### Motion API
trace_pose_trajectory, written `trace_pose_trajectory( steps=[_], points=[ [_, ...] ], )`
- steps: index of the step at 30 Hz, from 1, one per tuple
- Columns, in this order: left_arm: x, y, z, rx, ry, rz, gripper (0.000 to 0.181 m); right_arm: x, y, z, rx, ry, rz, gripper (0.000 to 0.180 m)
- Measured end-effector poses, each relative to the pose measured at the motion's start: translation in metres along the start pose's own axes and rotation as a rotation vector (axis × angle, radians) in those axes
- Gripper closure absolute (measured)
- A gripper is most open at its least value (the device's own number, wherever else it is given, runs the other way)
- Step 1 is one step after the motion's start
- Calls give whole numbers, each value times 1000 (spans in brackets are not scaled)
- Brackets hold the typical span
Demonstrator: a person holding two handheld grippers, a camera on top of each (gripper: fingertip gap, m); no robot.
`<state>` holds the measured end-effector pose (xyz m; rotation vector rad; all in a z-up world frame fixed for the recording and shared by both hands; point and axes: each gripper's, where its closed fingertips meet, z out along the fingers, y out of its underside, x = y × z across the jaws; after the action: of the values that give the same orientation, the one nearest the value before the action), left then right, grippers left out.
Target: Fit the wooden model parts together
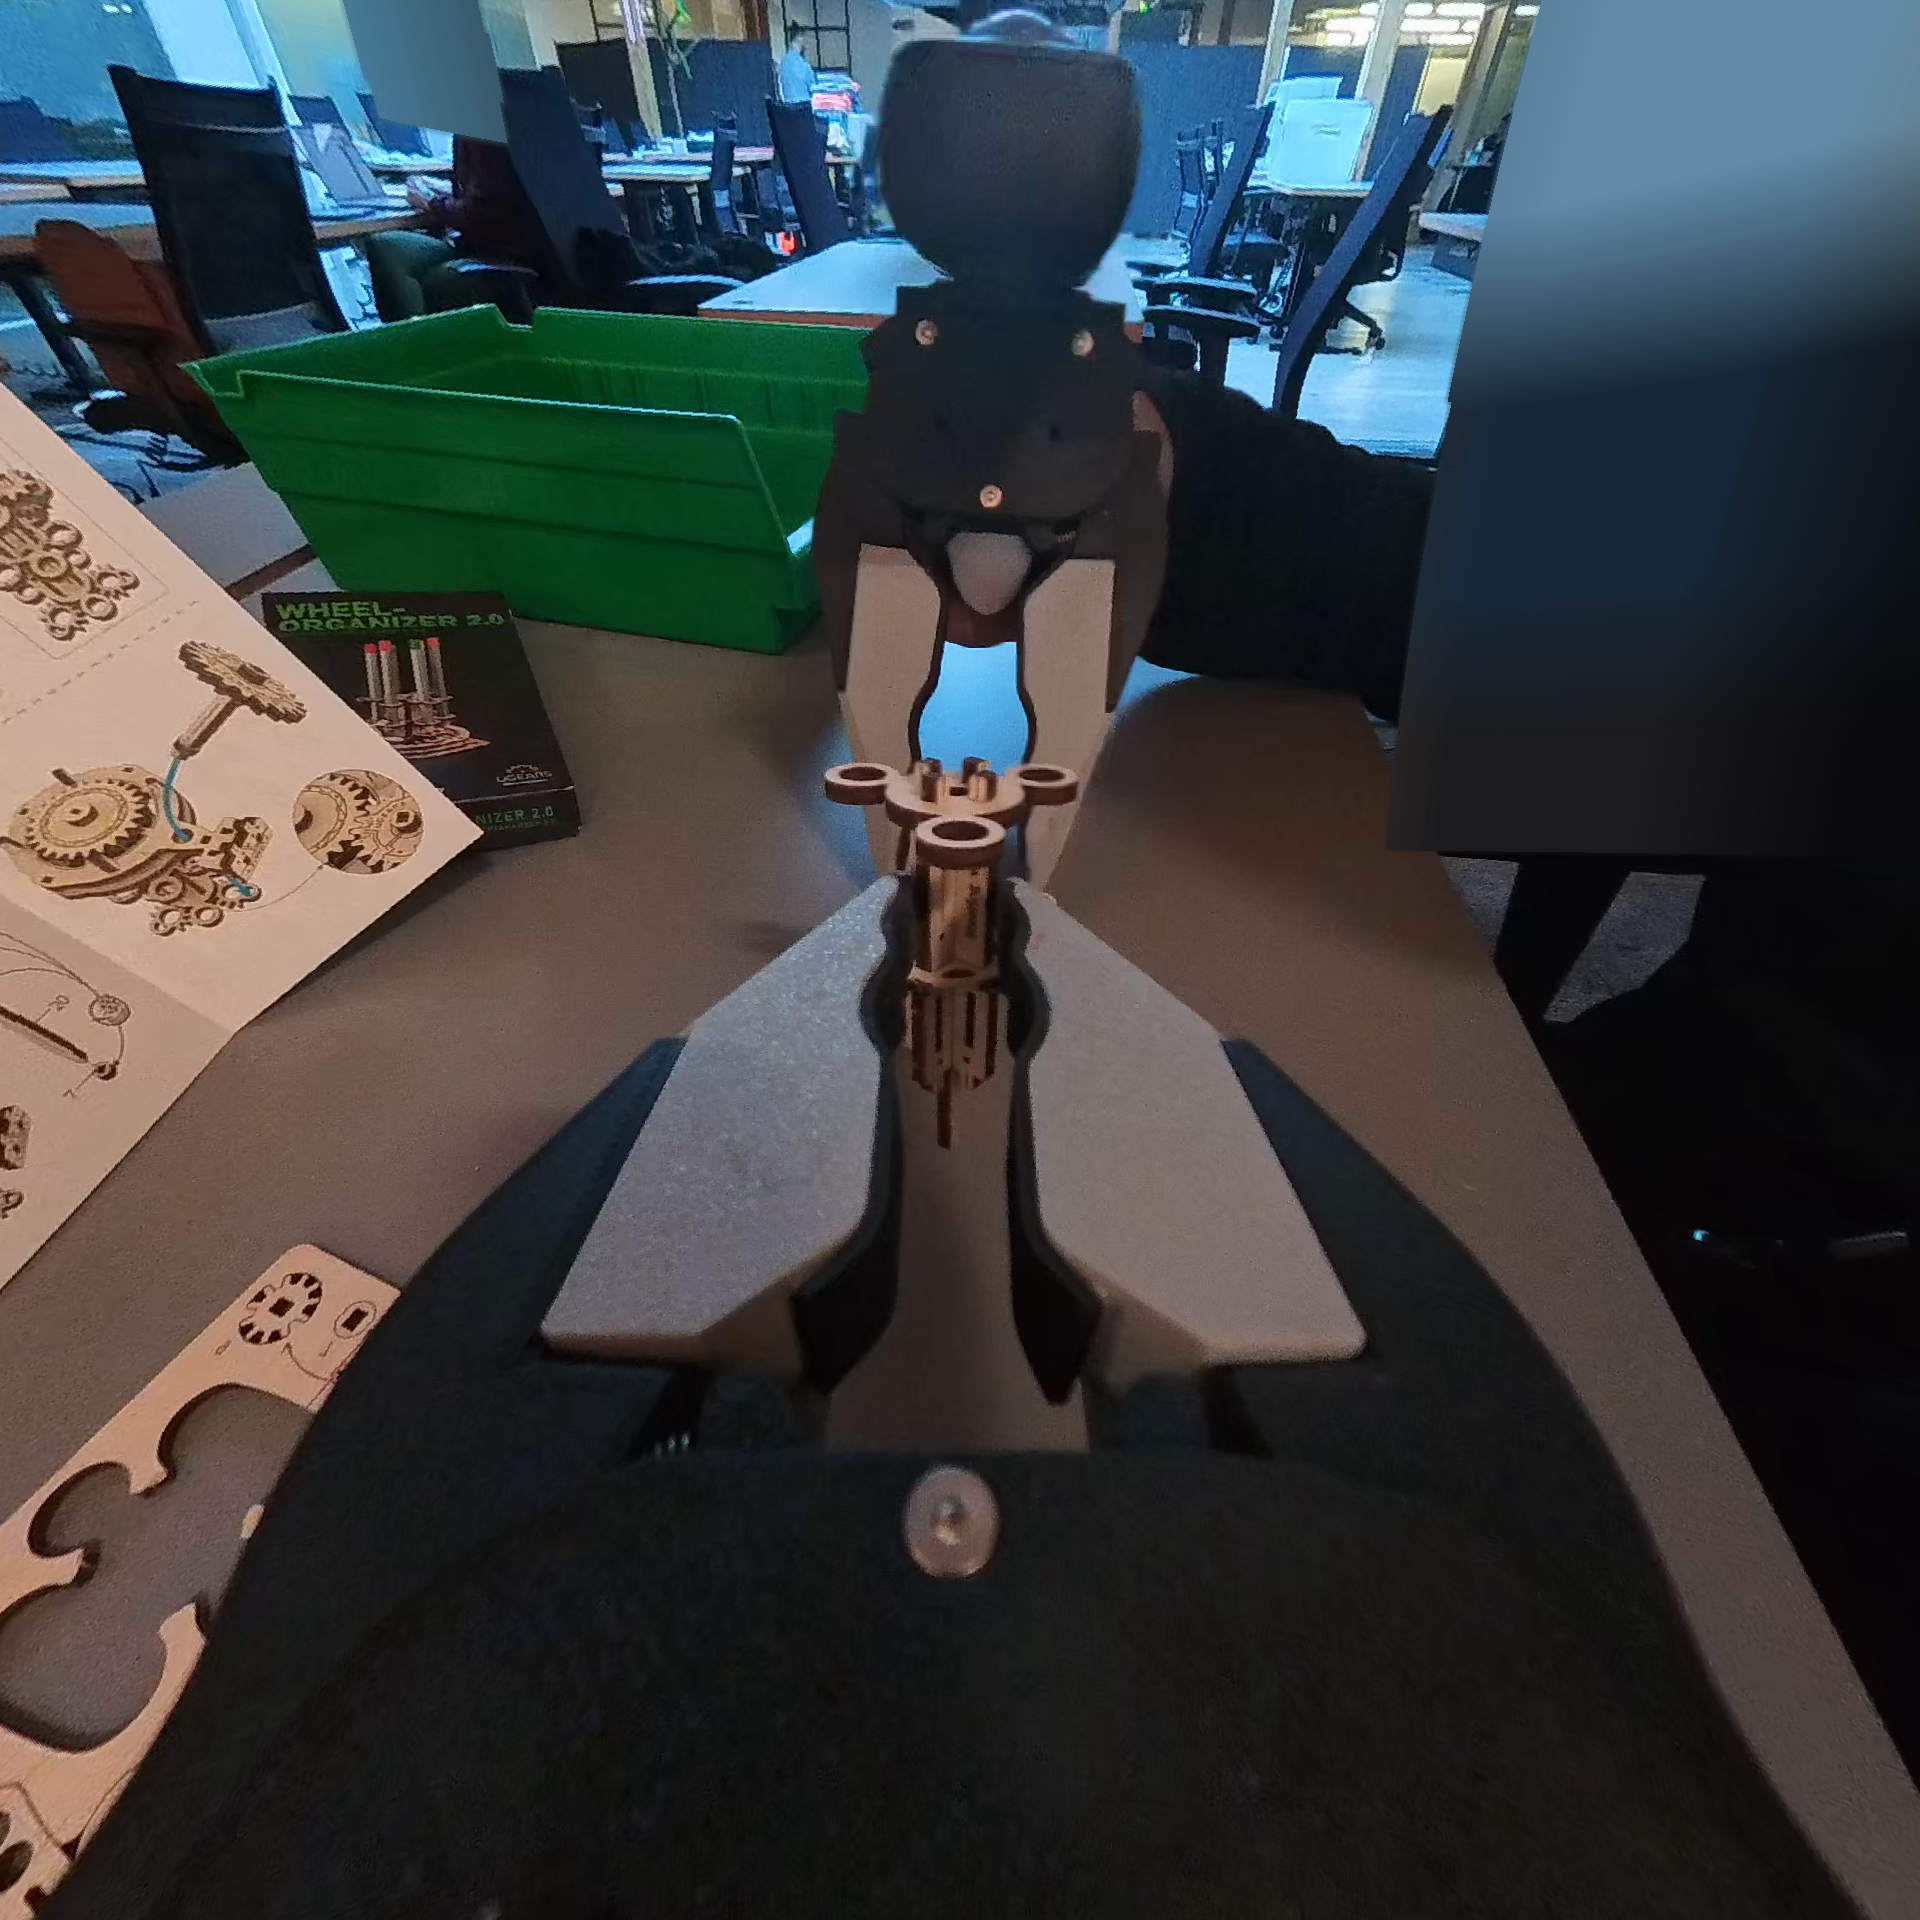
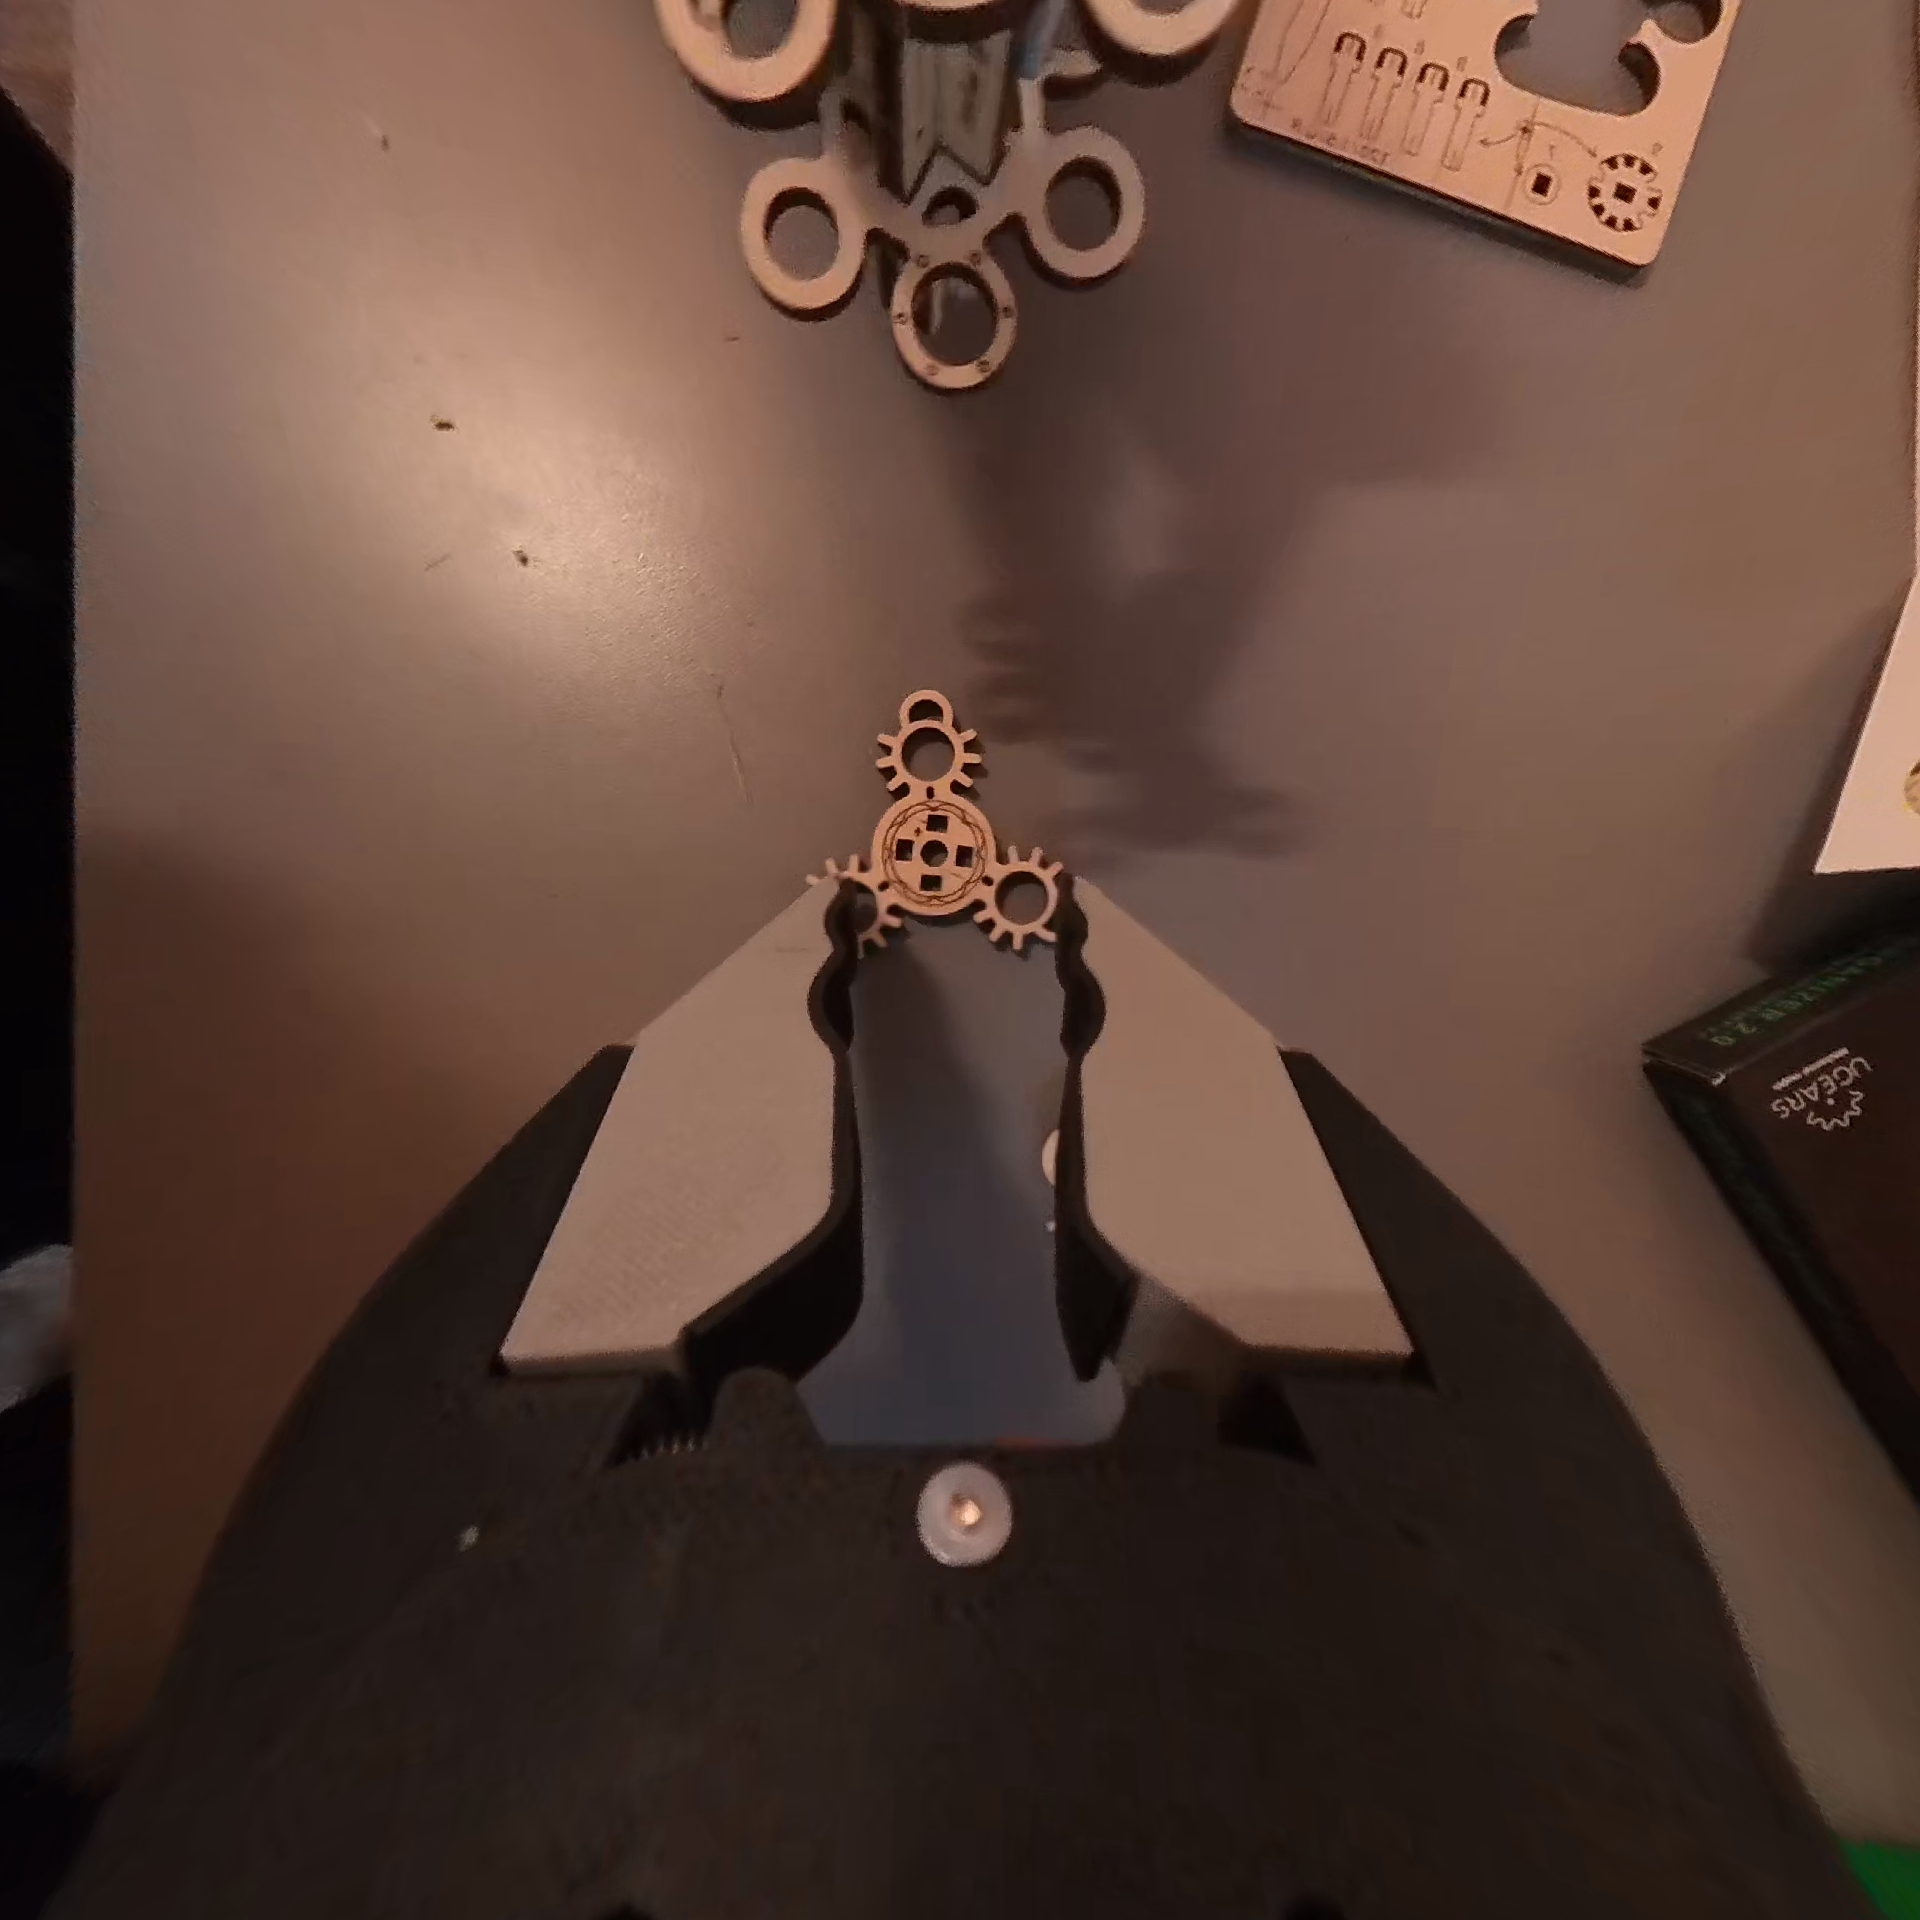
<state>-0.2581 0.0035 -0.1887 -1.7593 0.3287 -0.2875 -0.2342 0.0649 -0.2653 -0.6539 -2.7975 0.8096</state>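
My left hand-held gripper (image 1: 951,914): closed on the wooden column assembly (image 1: 951,935) — upright.
My right hand-held gripper (image 2: 951,914): pinching the three-lobed gear plate (image 2: 932,831) — above the worktop (image 2: 416,623).

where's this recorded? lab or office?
Looks like an open-plan office: rows of desks and office chairs behind a grey table, where a green bin stands.
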Motion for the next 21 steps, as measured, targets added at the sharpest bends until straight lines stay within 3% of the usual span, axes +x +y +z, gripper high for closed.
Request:
trace_pose_trajectory(
  steps=[1,14,21],
  points=[
    [0,0,0,0,0,0,169,0,1,0,-2,-10,14,146],
    [2,0,0,0,16,4,169,-3,4,5,-66,7,3,154],
    [3,0,0,1,27,-1,169,3,-2,-3,-133,101,-275,158]
  ],
)
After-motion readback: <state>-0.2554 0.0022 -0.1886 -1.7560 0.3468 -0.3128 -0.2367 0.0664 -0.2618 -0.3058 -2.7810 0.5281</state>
